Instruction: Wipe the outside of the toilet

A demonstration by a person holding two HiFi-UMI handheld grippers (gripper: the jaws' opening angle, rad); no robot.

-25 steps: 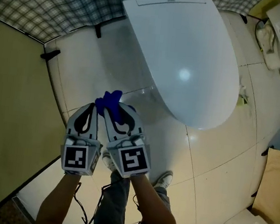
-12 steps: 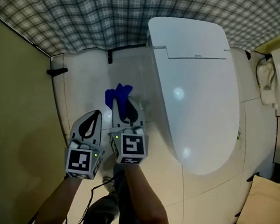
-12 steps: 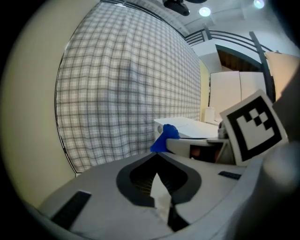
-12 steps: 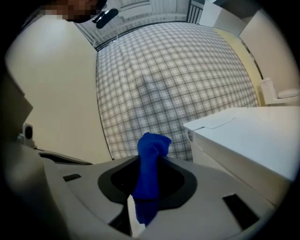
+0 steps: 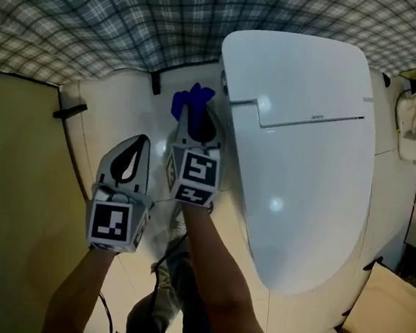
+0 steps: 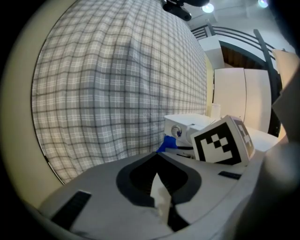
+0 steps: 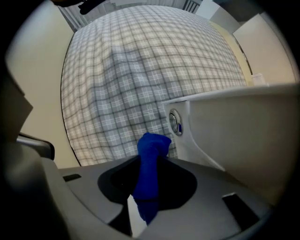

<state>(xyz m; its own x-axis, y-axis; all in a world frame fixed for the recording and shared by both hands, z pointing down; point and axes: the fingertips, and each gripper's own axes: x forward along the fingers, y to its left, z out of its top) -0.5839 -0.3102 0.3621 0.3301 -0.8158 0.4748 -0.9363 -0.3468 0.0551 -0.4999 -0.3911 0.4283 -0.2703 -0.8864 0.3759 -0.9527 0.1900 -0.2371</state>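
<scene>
Nearest, the left gripper (image 5: 139,144) hangs over the pale floor (image 5: 118,108) with its jaws clenched together and, as far as its own view shows, nothing caught between them. It takes no part in the wiping. Just to its right and a little farther off, the right gripper (image 5: 191,120) is clamped on a blue cloth (image 7: 149,173), which stands out past the jaw tips as a narrow twisted bunch. The cloth sits close beside the left flank of the toilet (image 7: 234,126), near its far end; whether it touches the porcelain I cannot tell. The main risk, I judge, is that so little cloth shows beyond the jaws that the hard tips could rub the toilet instead of the fabric. A dragging stroke could also tug the bunch out of the grip. A round fitting (image 7: 174,123) on the flank lies just ahead, and a push there might press it by accident. As for containers, the toilet bowl is the only one I can be sure of. Its lid (image 5: 303,179) is down, so whatever is inside is hidden. Farthest back hangs plaid fabric (image 5: 98,17).
</scene>
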